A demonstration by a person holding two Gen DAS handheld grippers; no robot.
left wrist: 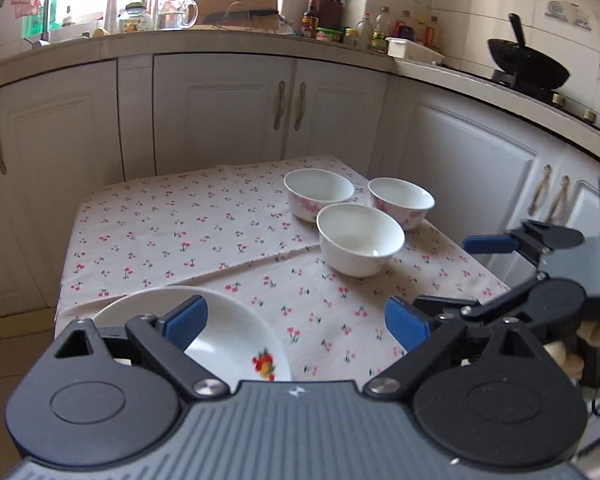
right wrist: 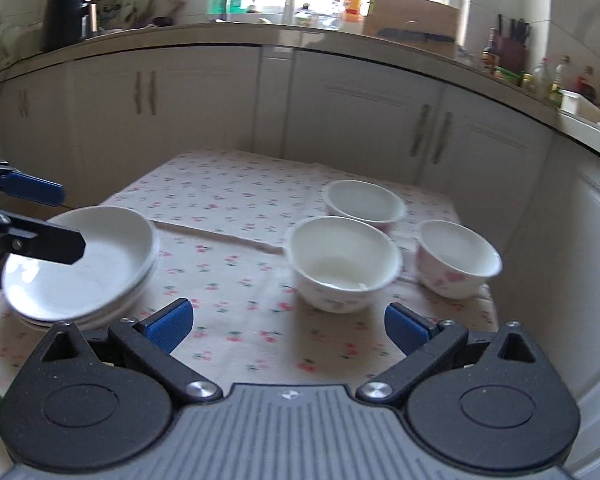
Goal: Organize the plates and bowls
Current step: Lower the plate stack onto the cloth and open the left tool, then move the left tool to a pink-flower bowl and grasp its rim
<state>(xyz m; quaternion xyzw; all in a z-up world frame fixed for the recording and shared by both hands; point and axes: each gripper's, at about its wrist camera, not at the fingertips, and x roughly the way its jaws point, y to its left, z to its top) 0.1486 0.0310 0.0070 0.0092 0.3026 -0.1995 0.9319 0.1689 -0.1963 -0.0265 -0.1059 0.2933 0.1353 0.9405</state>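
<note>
Three white bowls stand on the cherry-print tablecloth (left wrist: pixel 188 232): a near one (left wrist: pixel 360 240), a far left one (left wrist: pixel 318 194) and a far right one (left wrist: pixel 402 202). They also show in the right wrist view: near (right wrist: pixel 344 264), far (right wrist: pixel 364 204), right (right wrist: pixel 456 258). A stack of white plates (right wrist: pixel 80 264) lies at the table's left; its top plate (left wrist: pixel 228 336) has a fruit print. My left gripper (left wrist: pixel 296 322) is open and empty just above the plate. My right gripper (right wrist: pixel 288 324) is open and empty in front of the near bowl.
White kitchen cabinets (left wrist: pixel 228 120) surround the small table closely on the far and right sides. The counter above holds bottles, a knife block (left wrist: pixel 332 4) and a wok (left wrist: pixel 528 66). The tablecloth (right wrist: pixel 236 208) has a raised fold across the middle.
</note>
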